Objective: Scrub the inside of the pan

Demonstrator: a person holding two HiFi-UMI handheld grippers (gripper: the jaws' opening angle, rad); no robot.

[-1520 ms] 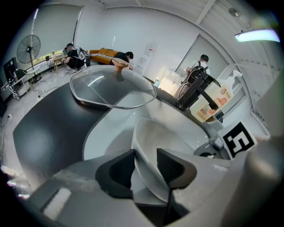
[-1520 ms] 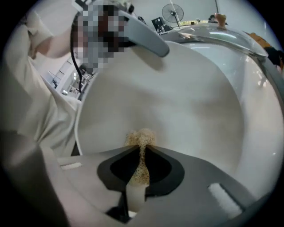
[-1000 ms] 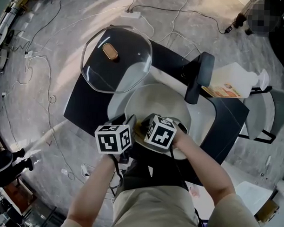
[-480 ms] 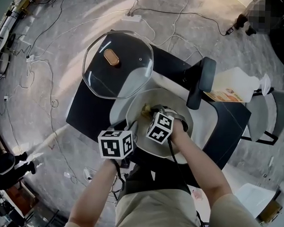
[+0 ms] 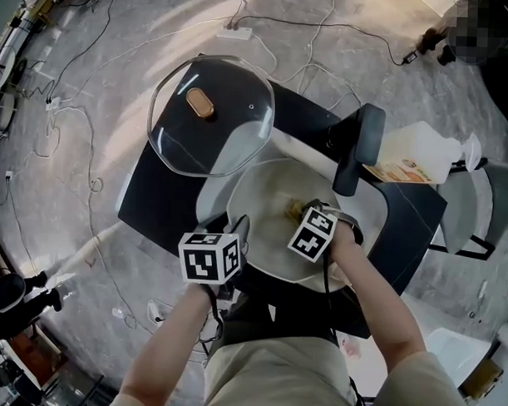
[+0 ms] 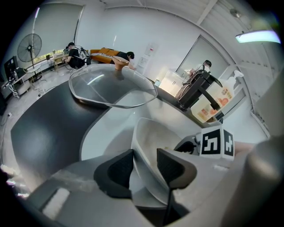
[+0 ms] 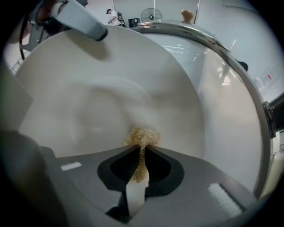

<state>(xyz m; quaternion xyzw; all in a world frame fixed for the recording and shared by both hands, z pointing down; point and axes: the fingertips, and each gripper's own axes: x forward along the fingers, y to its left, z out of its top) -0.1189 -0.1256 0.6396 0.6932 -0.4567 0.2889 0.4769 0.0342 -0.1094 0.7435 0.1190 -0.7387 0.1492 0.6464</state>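
Scrubbing step under way, pan (image 5: 267, 190) at frame centre.
Jaws of right gripper (image 7: 142, 150) clenched on scrubber (image 7: 141, 136) at pan floor; left gripper (image 6: 145, 155) jaws, just loosened, straddle rim; next likely: re-clamp rim, sweep remaining wall.

Person is wearing a beige short-sleeve tee (image 5: 281, 378), w/ 1 short sleeve (image 5: 422, 379) showing on the R arm. Each hand is carrying grey plastic tongs.

L tongs (image 6: 145, 165): 2 rounded matte black pads (image 6: 117, 170) are sitting in a smooth grey shell, w/ a pale rectangular sticker (image 6: 55, 201) showing on its L side. Its jaws have just been opening, w/ the pan (image 6: 153, 133) wall standing between them.

R tongs (image 7: 142, 153): same grey shell and black pad recesses, w/ 2 white rectangular labels (image 7: 71, 166) lying on top.

Each is bearing a white cube w/ black square markers: L cube (image 5: 209, 256), R cube (image 5: 313, 233). A thin dark cable (image 5: 324, 279) is running back from the R tongs along the forearm.
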